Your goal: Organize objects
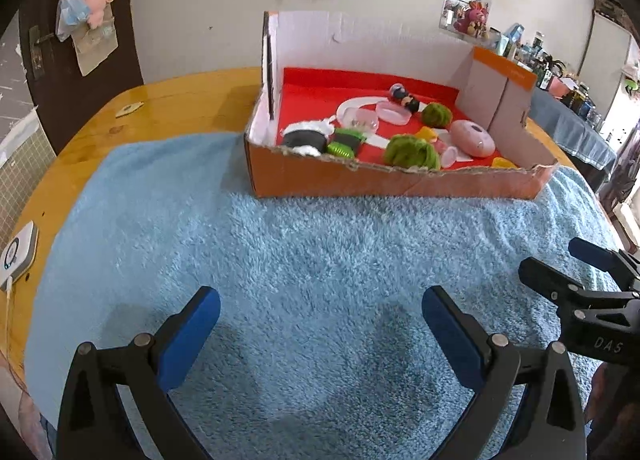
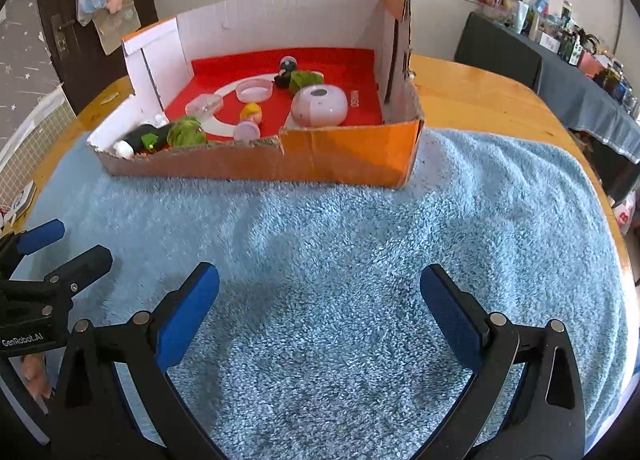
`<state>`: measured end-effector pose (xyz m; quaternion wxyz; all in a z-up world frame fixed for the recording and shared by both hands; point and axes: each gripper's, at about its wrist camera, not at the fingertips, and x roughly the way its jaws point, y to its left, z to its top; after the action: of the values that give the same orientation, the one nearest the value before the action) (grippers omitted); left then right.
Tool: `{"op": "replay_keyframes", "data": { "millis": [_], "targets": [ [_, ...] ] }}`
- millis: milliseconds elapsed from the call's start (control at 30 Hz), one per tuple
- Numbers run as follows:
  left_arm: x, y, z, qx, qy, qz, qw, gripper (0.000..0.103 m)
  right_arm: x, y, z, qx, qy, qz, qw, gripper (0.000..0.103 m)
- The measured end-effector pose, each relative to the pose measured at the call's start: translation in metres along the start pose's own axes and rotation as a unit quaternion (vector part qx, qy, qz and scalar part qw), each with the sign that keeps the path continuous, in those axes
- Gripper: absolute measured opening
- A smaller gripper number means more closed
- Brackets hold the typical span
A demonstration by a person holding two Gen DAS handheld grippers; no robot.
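The left tongs (image 1: 320,312) gape wide over the blue towel (image 1: 280,244) — empty. The cardboard box (image 1: 384,176) of small toys sits near the bench's (image 1: 168,104) far edge.

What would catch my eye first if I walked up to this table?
Probably the orange cardboard box with its bright red floor, standing at the far side of the fluffy blue towel and filled with small toys, among them a pink rounded case. Nearer, the left gripper and right gripper hover open and empty over the towel, blue fingers spread.
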<state>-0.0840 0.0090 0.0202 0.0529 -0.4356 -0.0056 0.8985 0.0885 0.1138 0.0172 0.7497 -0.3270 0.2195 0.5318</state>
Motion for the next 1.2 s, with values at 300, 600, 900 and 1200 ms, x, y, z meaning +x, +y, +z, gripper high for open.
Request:
{"op": "replay_keyframes", "data": {
  "millis": [300,600,900,1200],
  "targets": [
    [0.0099,0.0004,-0.0056,0.002,0.000,0.028,0.9996,0.103,0.0074,0.0000,-0.0070,-0.008,0.012,-0.019,1.000,0.103],
    [0.0110,0.0004,-0.0054,-0.001,-0.007,0.033,0.9994,0.103,0.0036,-0.0028,-0.0091,-0.009,0.007,-0.019,1.000,0.103],
    [0.0118,0.0003,-0.0050,-0.002,-0.011,0.035,0.9993,0.103,0.0013,-0.0041,-0.0105,-0.008,0.001,-0.021,1.000,0.103],
    [0.0115,0.0004,-0.0051,-0.002,-0.011,0.034,0.9993,0.103,0.0037,-0.0011,-0.0092,-0.008,0.000,-0.025,1.000,0.103]
  ]
}}
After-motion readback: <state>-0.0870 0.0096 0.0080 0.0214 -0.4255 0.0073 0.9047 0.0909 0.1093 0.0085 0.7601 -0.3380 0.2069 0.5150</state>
